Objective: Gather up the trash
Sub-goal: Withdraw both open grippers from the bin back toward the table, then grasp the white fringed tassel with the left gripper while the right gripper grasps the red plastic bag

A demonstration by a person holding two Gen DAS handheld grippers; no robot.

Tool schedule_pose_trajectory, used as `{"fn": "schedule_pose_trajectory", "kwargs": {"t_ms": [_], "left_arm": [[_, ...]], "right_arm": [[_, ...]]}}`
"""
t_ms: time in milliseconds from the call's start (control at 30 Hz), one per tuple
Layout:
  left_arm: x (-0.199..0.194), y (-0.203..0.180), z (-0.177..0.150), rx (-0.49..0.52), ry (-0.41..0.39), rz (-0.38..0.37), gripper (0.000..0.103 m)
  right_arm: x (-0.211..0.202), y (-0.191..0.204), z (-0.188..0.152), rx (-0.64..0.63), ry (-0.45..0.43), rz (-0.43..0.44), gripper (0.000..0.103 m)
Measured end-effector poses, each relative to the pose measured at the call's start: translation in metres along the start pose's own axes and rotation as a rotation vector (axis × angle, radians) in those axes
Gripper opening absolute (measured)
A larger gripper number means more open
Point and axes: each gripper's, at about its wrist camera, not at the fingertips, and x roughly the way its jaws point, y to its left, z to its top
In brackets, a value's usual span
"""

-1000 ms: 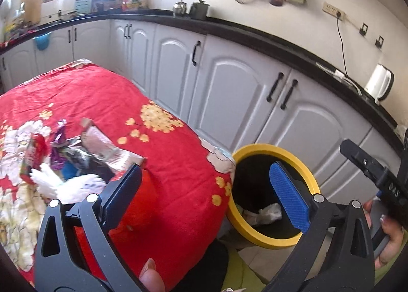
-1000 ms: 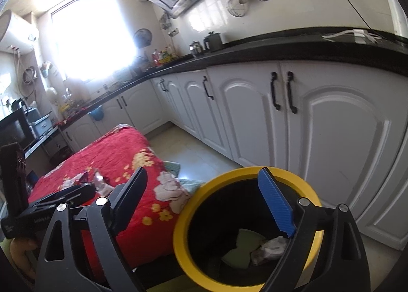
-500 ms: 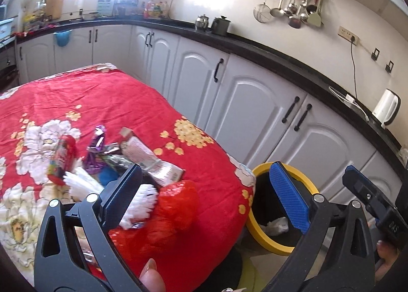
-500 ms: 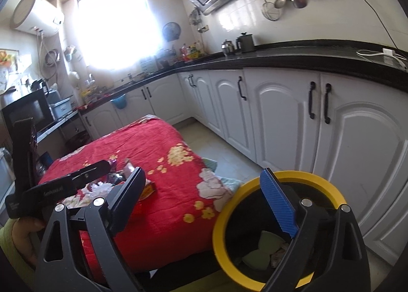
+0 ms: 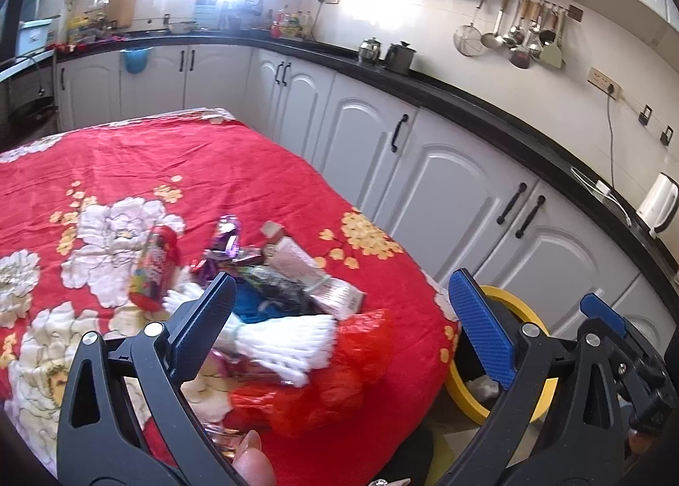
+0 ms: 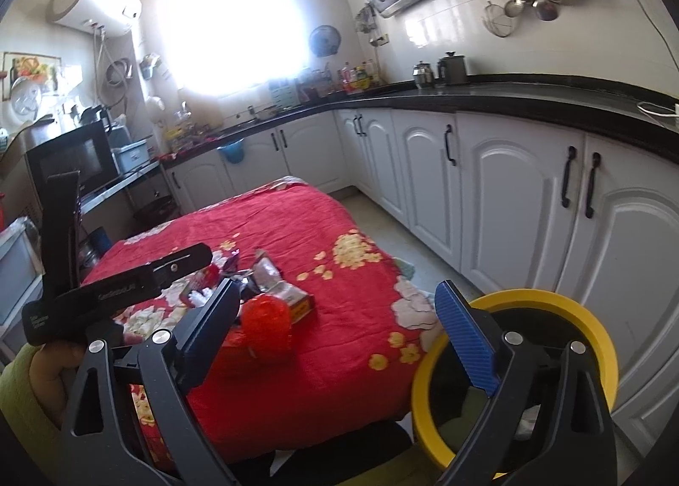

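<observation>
Red cloth with white and yellow flowers covers the worktop (image 5: 263, 172), and the trash lies in a heap near its front edge: a crumpled red plastic bag (image 5: 339, 363), a white fringed bundle (image 5: 280, 342), a long pale wrapper (image 5: 314, 274), a purple wrapper (image 5: 227, 238), a red packet (image 5: 155, 263) and something blue (image 5: 250, 303) half buried among them. The pieces overlap and touch one another. Beside the worktop's corner, on the floor, stands a bin with a yellow rim (image 6: 547, 303); a few scraps lie at its bottom.

The left claw (image 5: 339, 329) hangs above the heap with its jaws spread wide and nothing between them. The right claw (image 6: 335, 329) is likewise spread wide and empty, held between the worktop's edge and the bin. In the right wrist view, the hand (image 6: 51, 363) in a green sleeve holds the left claw's handle. White cupboards (image 6: 500, 197) under a black counter line the wall behind.
</observation>
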Motion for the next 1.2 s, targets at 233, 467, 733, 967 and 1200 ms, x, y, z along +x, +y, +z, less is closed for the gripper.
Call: {"fn": "schedule_pose_trajectory", "kwargs": {"t_ms": [233, 467, 733, 967, 1200], "left_arm": [[0.000, 0.034, 0.004, -0.059, -0.001, 0.046, 0.092], [0.001, 0.071, 0.009, -0.135, -0.002, 0.086, 0.092], [0.004, 0.115, 0.011, -0.231, 0.015, 0.109, 0.092], [0.015, 0.141, 0.003, -0.284, 0.078, 0.063, 0.081], [0.035, 0.140, -0.008, -0.292, 0.145, -0.015, 0.061]], "right_arm": [[0.016, 0.026, -0.002, -0.037, 0.030, 0.038, 0.091], [0.034, 0.041, -0.002, -0.065, 0.057, 0.057, 0.091], [0.062, 0.051, -0.007, -0.089, 0.104, 0.059, 0.091], [0.088, 0.050, -0.013, -0.096, 0.146, 0.040, 0.091], [0.110, 0.047, -0.021, -0.072, 0.209, 0.066, 0.088]]}}
